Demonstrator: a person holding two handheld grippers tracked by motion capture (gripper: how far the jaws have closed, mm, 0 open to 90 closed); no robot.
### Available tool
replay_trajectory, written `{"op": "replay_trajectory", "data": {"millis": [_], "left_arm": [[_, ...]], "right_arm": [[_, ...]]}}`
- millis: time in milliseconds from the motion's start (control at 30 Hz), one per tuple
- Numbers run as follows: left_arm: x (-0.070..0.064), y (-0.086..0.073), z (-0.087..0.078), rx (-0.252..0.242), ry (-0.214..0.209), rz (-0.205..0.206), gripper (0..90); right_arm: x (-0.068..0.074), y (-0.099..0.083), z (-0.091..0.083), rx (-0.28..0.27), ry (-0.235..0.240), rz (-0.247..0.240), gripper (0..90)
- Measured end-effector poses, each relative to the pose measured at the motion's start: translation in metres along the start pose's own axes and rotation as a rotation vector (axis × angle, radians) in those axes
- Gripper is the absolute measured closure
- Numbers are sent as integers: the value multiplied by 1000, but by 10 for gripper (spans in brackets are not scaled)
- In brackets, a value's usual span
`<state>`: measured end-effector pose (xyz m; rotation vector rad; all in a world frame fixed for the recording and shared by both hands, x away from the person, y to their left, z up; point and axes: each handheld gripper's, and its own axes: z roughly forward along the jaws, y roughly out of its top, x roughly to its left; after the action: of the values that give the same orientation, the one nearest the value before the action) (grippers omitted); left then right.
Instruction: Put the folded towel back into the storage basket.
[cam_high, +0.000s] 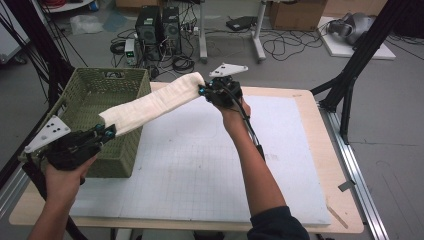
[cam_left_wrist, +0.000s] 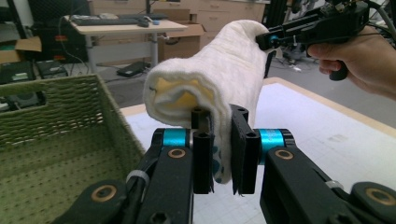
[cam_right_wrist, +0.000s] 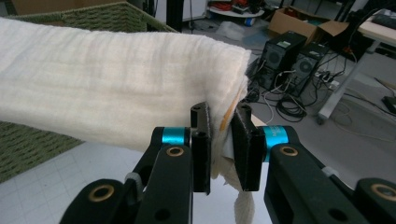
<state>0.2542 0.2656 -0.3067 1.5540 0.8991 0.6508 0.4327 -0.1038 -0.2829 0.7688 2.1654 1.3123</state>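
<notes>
Left gripper (cam_left_wrist: 219, 154): jaws clamped on one end of a folded cream towel (cam_high: 150, 104). Right gripper (cam_high: 206, 91): jaws pinching the other end. Towel stretched in the air between them, over the green woven basket's (cam_high: 87, 90) near corner and the white mat (cam_high: 210, 160). Yellow, possibly an inner layer, shows at the fold.

Your left gripper (cam_left_wrist: 219, 158) and right gripper (cam_right_wrist: 220, 154): black jaws, cyan collars, brass screws; your sleeve (cam_high: 278, 225) dark.
</notes>
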Motion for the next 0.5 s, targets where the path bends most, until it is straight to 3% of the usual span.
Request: {"op": "replay_trajectory", "data": {"millis": [500], "left_arm": [[27, -2, -23, -10, 72, -8, 808]], "right_arm": [[23, 40, 61, 16, 40, -17, 791]]}}
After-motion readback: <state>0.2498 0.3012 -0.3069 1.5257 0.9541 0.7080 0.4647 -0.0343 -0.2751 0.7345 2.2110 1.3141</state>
